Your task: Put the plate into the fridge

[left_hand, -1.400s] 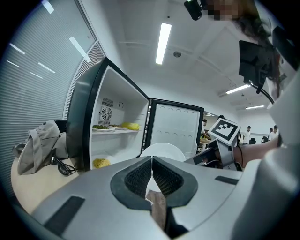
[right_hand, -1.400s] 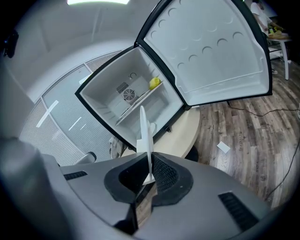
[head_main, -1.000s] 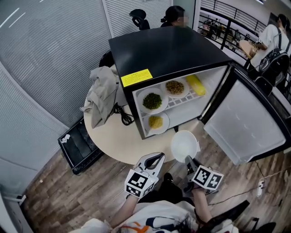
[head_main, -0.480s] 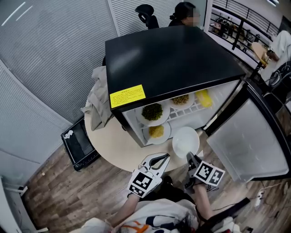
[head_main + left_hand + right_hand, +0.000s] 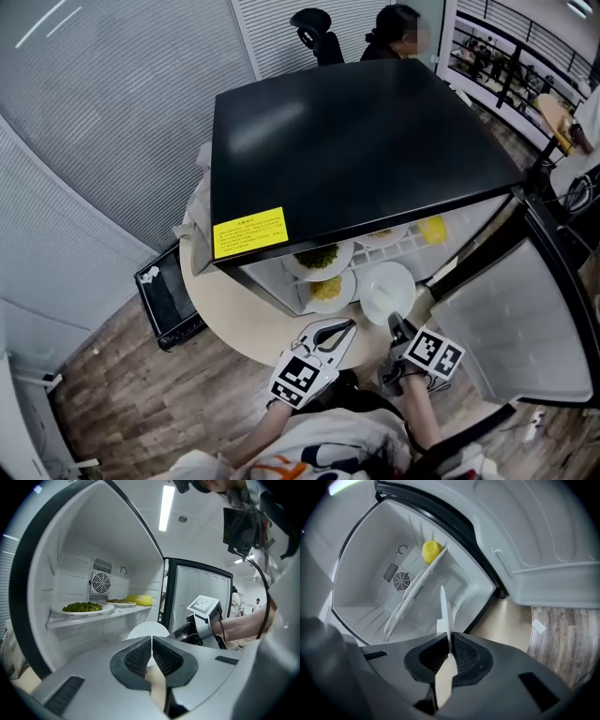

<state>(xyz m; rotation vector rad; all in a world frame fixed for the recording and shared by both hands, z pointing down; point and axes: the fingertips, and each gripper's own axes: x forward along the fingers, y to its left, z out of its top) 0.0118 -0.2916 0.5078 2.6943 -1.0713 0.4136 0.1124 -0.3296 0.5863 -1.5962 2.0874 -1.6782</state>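
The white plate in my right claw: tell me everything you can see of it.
The plate is round, plain white, shallow and empty, smooth like ceramic or plastic. The right claw is shut on its near rim, the only thing seen touching it. It is held at the open front of the fridge, below the shelf, right of a dish of yellow food.

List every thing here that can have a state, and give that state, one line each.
fridge door: open.
white plate: empty, held by its rim at the fridge opening.
right gripper: shut on the white plate.
left gripper: shut, holding nothing.
upper shelf: loaded with plates of food.
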